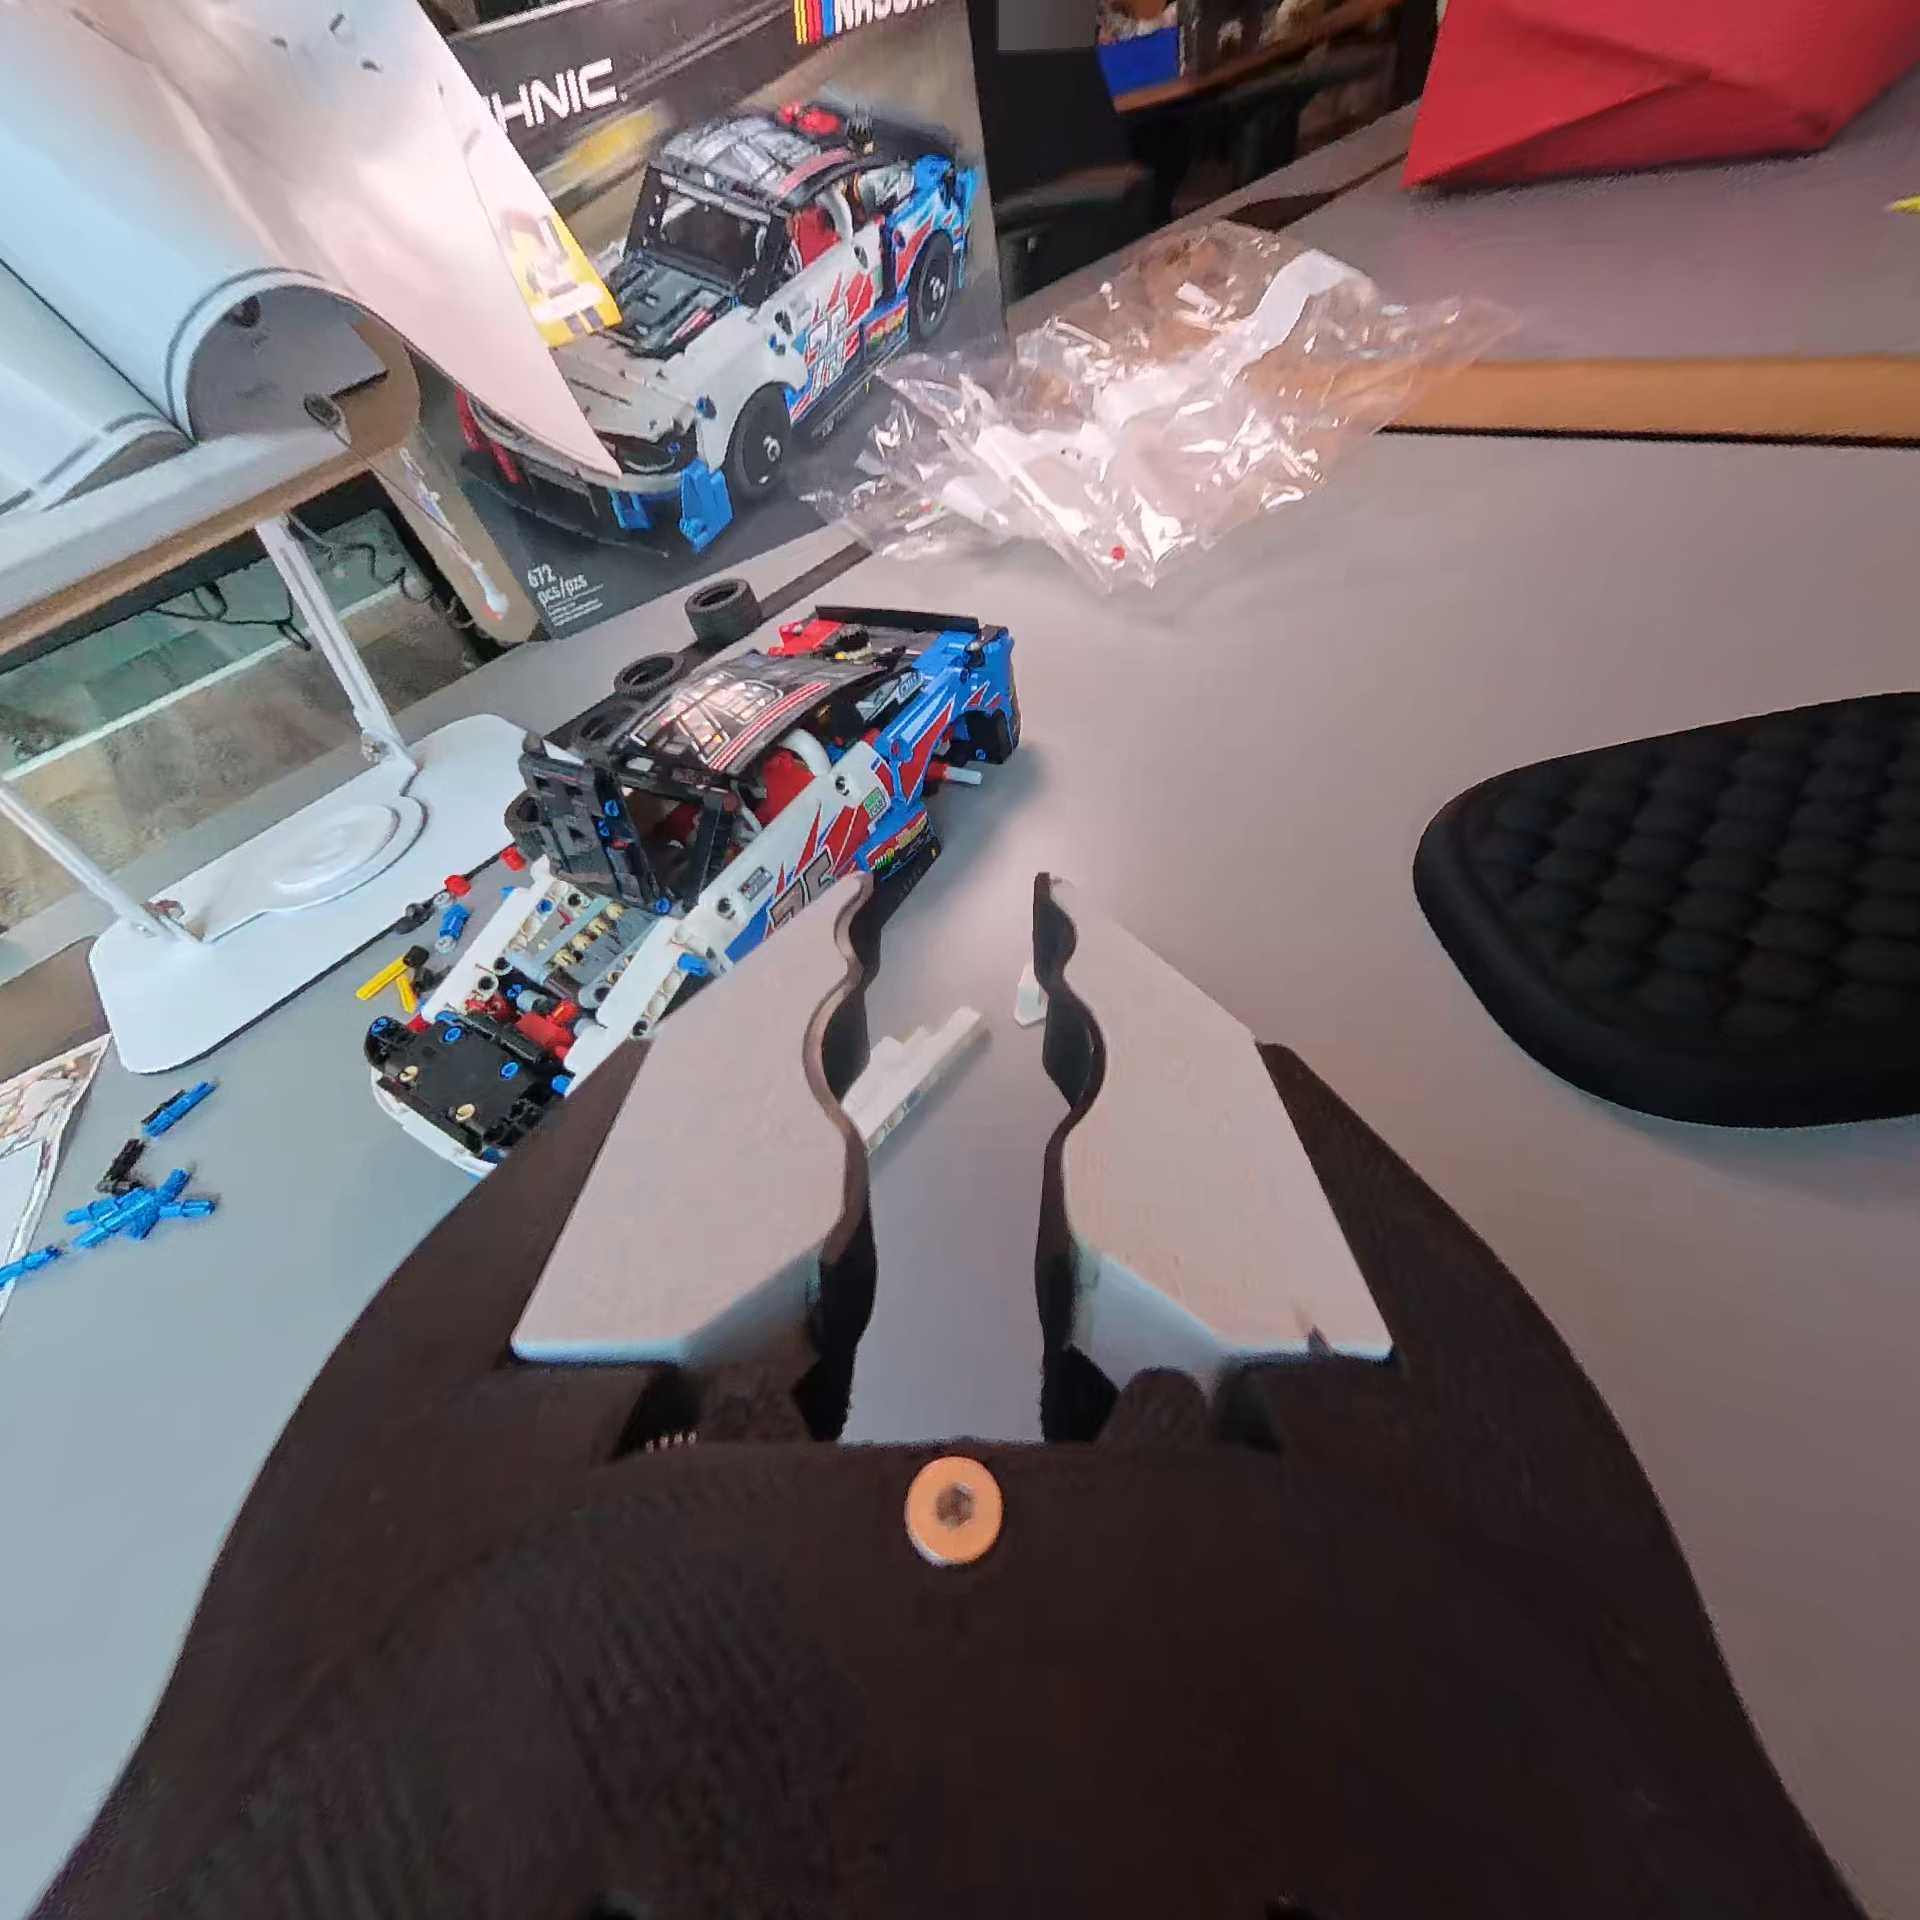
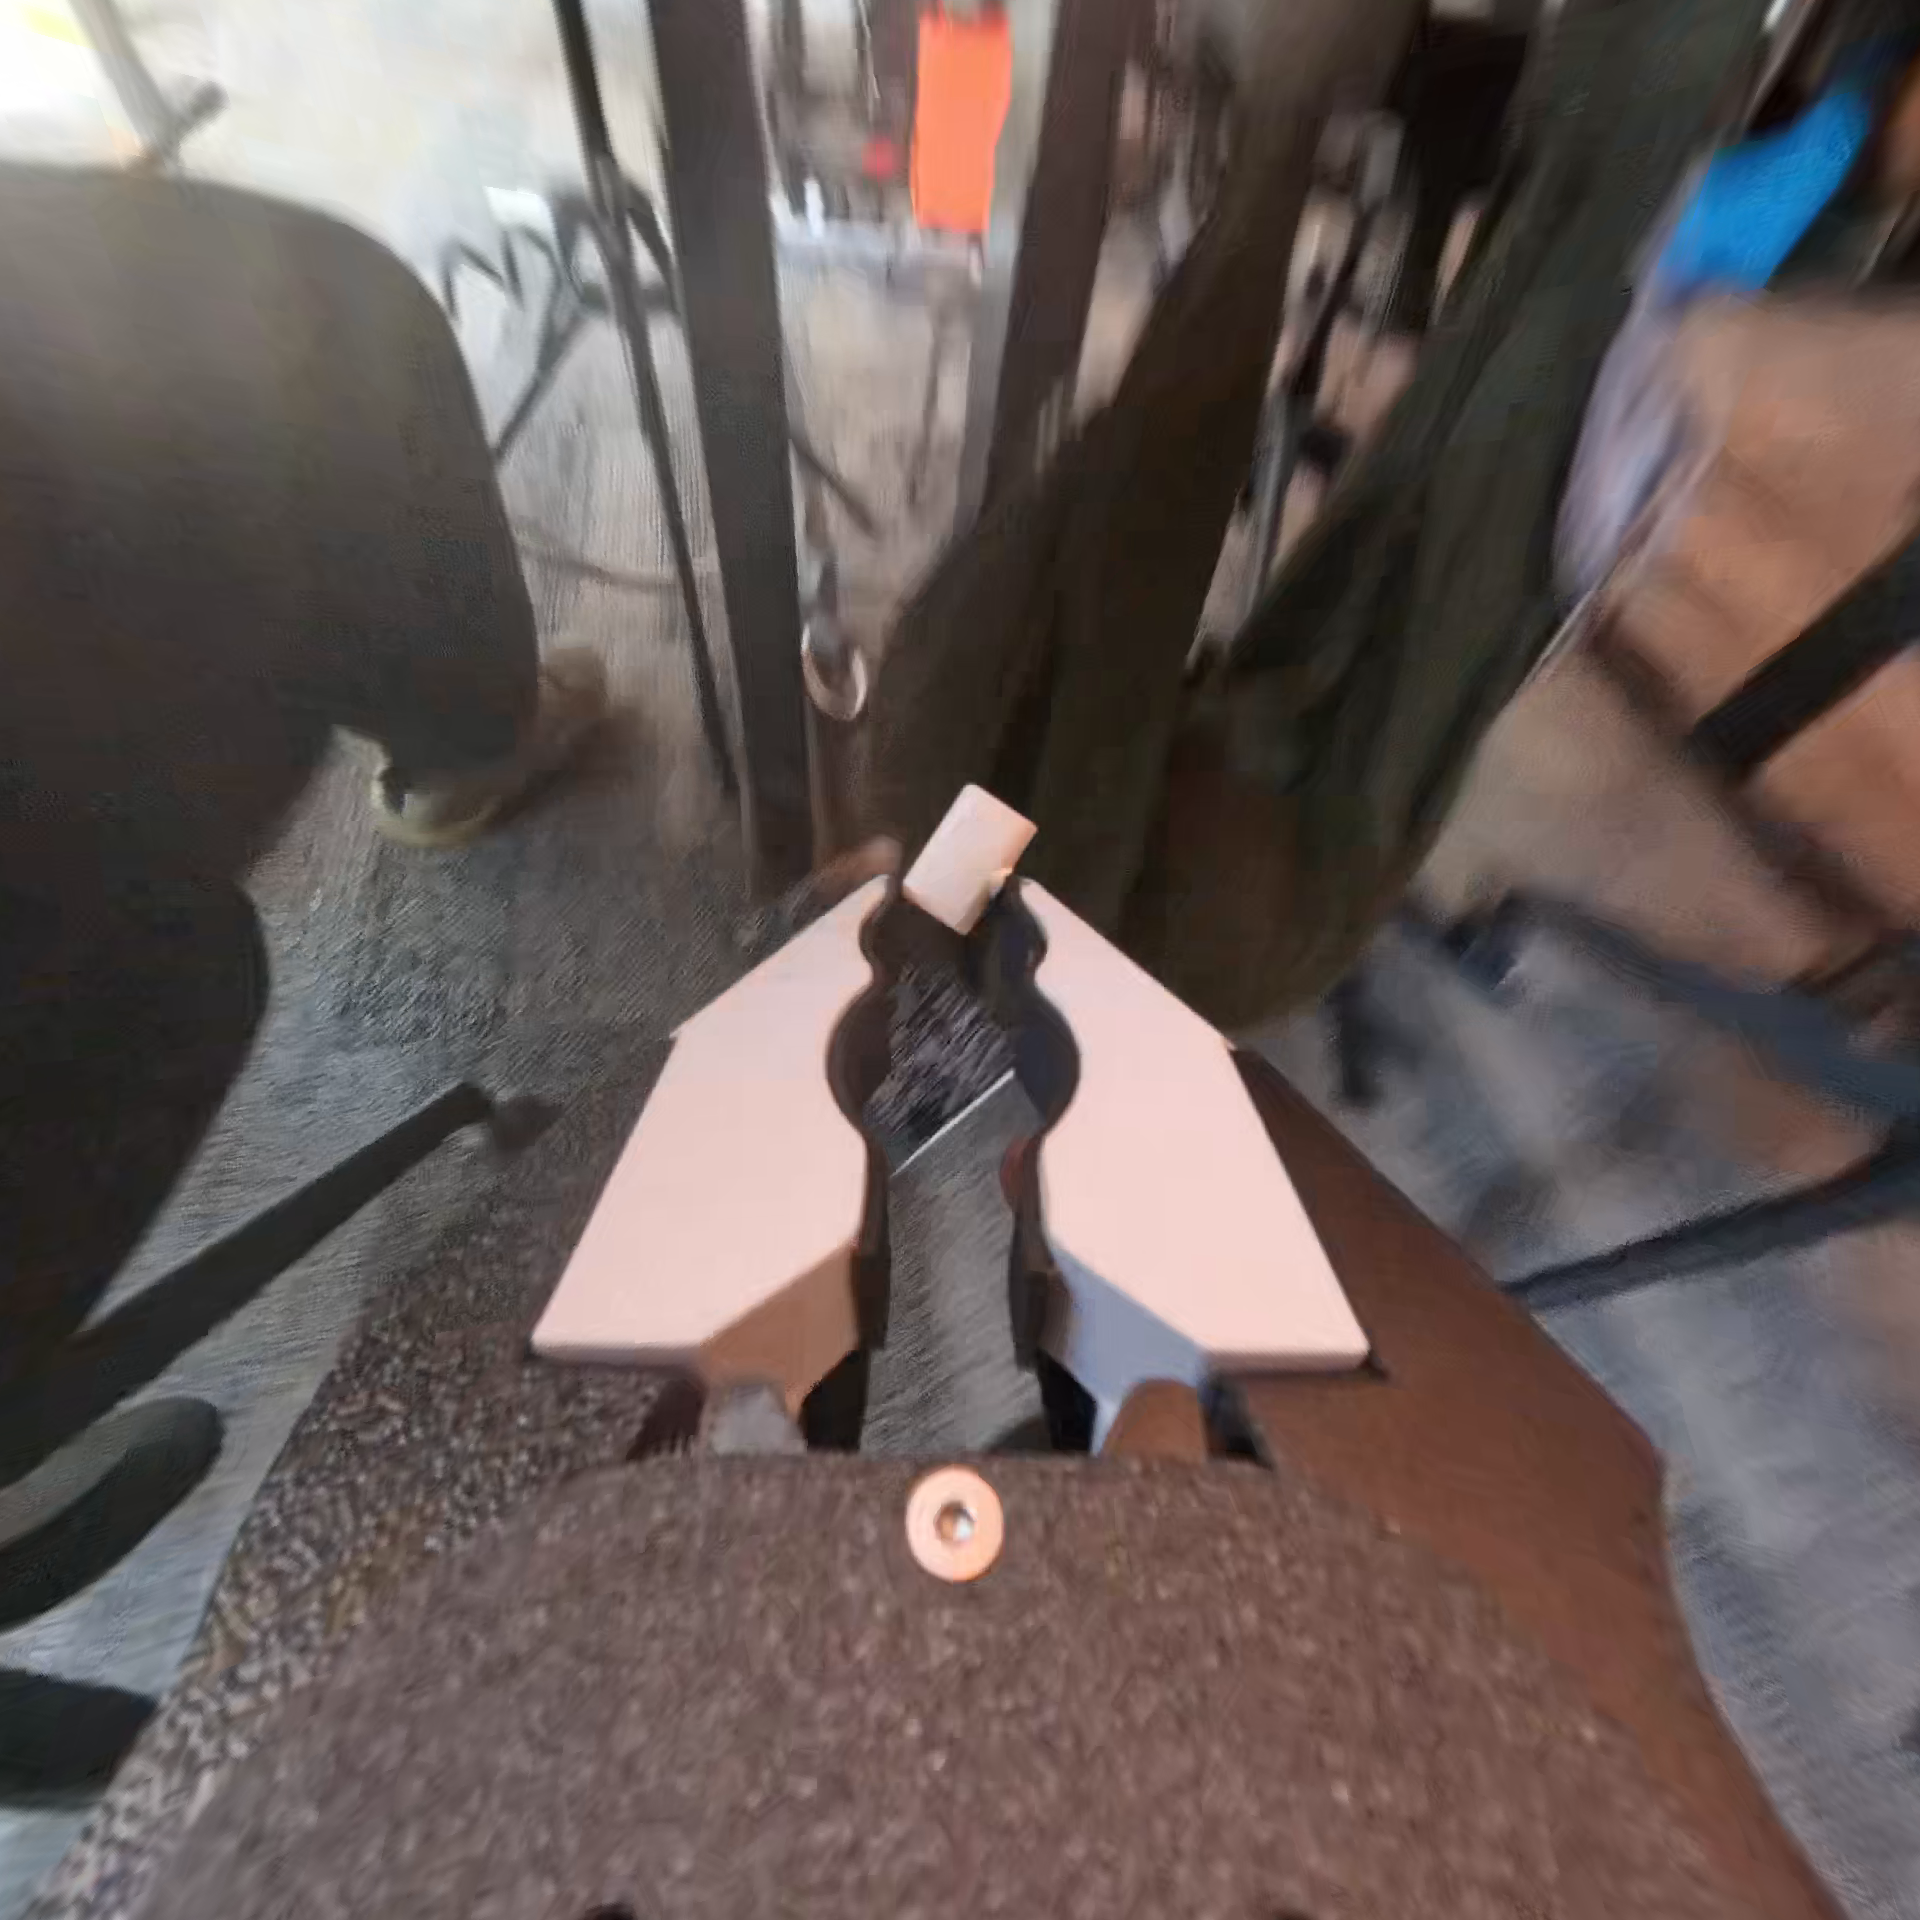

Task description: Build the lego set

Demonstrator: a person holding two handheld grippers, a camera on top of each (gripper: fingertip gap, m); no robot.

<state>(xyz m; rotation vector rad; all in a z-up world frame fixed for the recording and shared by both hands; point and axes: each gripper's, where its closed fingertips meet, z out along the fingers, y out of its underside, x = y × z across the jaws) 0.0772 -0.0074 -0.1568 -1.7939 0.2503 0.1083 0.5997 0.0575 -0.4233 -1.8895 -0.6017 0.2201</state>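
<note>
Left wrist view: my left gripper (image 1: 951, 883) hangs over the grey table (image 1: 1247, 727), fingers spread and empty. Just under them lie two loose white pieces, a long one (image 1: 920, 1055) and a small one (image 1: 1029, 995). Beyond the tips sits the car (image 1: 707, 862), mostly built, nose open toward the near edge, with spare tyres (image 1: 719, 613) behind it. Blue pins (image 1: 130, 1210) are scattered toward the table's left edge, beside the lamp base (image 1: 312, 873). The box (image 1: 748, 312) stands at the far edge, torn bags (image 1: 1164, 405) next to it, and a black cushion (image 1: 1704, 914) lies at the right edge.

Right wrist view: my right gripper (image 2: 956, 888) is off the table, pointed at the carpet (image 2: 416, 987) and blurred chair legs. It pinches a small white piece (image 2: 968, 857) at the very tips, tilted, most of it sticking out.

I judge that grip shaky: so little of the piece is caught that a fast swing could flick it onto the carpet, where it would be hard to find. Coming in tilted, it could also jam or twist free when pressed into the car. My left gripper, lowered carelessly, could knock the loose white pieces away.
</note>
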